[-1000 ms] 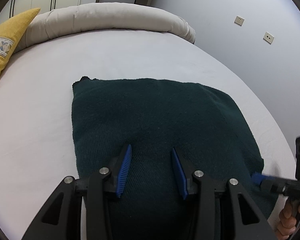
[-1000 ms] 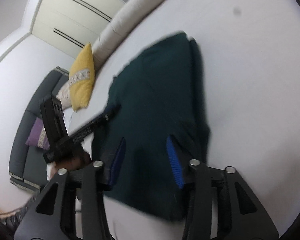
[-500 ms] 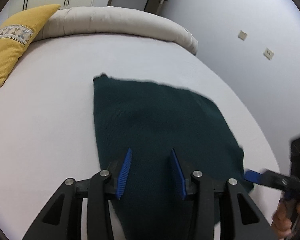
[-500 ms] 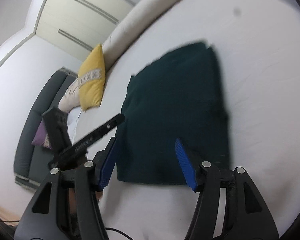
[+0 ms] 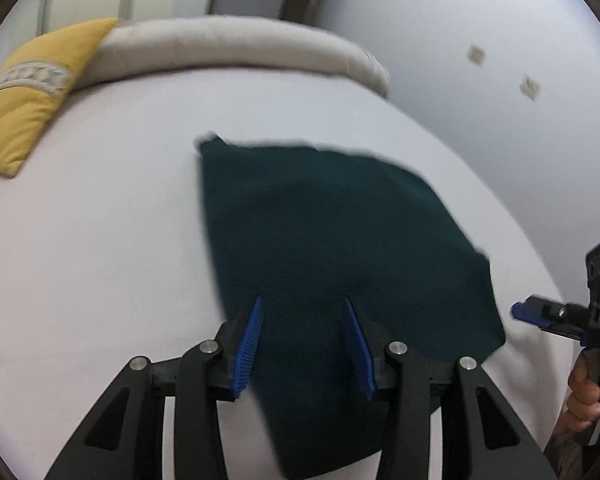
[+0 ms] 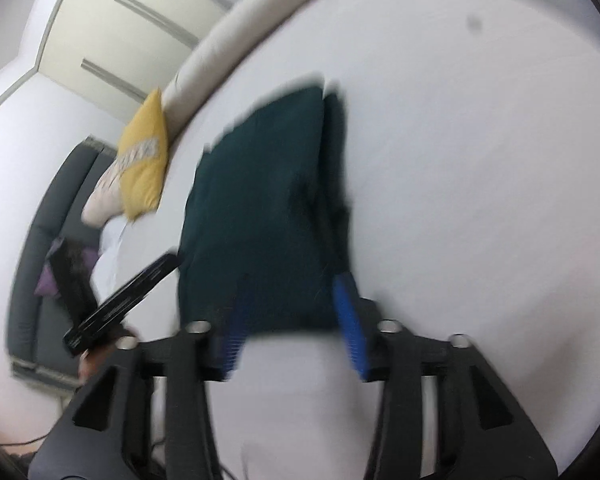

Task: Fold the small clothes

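A dark green folded garment (image 5: 332,240) lies flat on the white bed (image 5: 100,240). My left gripper (image 5: 302,312) is open and empty, hovering over the garment's near part. In the left wrist view the right gripper (image 5: 528,314) shows at the right, just off the garment's right edge. In the right wrist view the garment (image 6: 268,216) lies ahead, and my right gripper (image 6: 290,292) is open and empty above its near edge. The left gripper (image 6: 120,300) shows at the left there. Both views are blurred.
A yellow cushion (image 5: 24,100) and a long beige bolster (image 5: 236,48) lie along the bed's far edge. A wall with two sockets (image 5: 530,86) stands to the right. A grey sofa (image 6: 40,240) stands beyond the bed's left side.
Both grippers have pulled back from the garment; the left one has also swung left. The garment has stayed flat. Both jaws have stayed open.
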Demonstrator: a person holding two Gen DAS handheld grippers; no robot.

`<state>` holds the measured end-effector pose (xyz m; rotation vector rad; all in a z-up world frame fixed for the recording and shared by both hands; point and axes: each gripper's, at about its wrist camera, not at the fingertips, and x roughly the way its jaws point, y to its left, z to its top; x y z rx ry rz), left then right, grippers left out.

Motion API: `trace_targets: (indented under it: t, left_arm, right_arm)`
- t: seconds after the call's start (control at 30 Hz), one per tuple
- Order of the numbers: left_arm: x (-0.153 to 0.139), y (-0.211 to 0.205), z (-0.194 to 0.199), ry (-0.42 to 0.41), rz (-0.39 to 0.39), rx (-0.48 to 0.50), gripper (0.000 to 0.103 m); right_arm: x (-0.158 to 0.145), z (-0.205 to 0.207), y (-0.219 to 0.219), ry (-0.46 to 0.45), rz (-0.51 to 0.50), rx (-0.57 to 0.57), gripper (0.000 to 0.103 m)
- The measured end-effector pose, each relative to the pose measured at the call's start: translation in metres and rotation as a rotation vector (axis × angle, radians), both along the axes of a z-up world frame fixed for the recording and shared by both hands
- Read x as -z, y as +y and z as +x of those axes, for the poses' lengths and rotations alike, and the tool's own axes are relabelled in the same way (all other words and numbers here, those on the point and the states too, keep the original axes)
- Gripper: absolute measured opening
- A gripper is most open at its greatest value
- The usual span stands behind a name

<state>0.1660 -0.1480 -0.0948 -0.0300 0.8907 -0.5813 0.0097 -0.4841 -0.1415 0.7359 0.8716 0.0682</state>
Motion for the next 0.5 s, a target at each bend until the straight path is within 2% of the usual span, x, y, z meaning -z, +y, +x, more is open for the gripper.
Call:
trace_targets:
  t: [0.03,0.07,0.13,0.23,0.3,0.37,0.5]
  left_arm:
    - [-0.004,0.011,0.007,0.006,-0.037,-0.036,0.054]
    - [-0.005,0.02,0.016,0.03,-0.082,-0.064,0.058]
    - [-0.003,0.027,0.034,0.088,-0.117,-0.085,0.063]
    - [0.011,0.022,0.058,0.193,-0.163,-0.041,0.073]
    - [0.021,0.015,0.067,0.24,-0.177,-0.023,0.076]
    - [0.035,0.008,0.076,0.307,-0.188,-0.013,0.077]
    - [0.056,0.005,0.085,0.405,-0.241,-0.037,0.078]
  right_arm:
    - [-0.006,0.005,-0.003,-0.02,-0.02,0.018,0.064]
    - [-0.013,0.011,-0.01,-0.036,-0.033,0.032,0.065]
    - [-0.017,0.028,-0.019,-0.03,-0.041,0.025,0.066]
    - [-0.009,0.064,-0.027,0.031,0.005,-0.003,0.066]
    - [0.01,0.09,-0.03,0.093,0.083,-0.031,0.066]
    - [0.023,0.108,-0.029,0.118,0.131,-0.045,0.066]
    - [0.046,0.143,-0.026,0.149,0.183,-0.049,0.065]
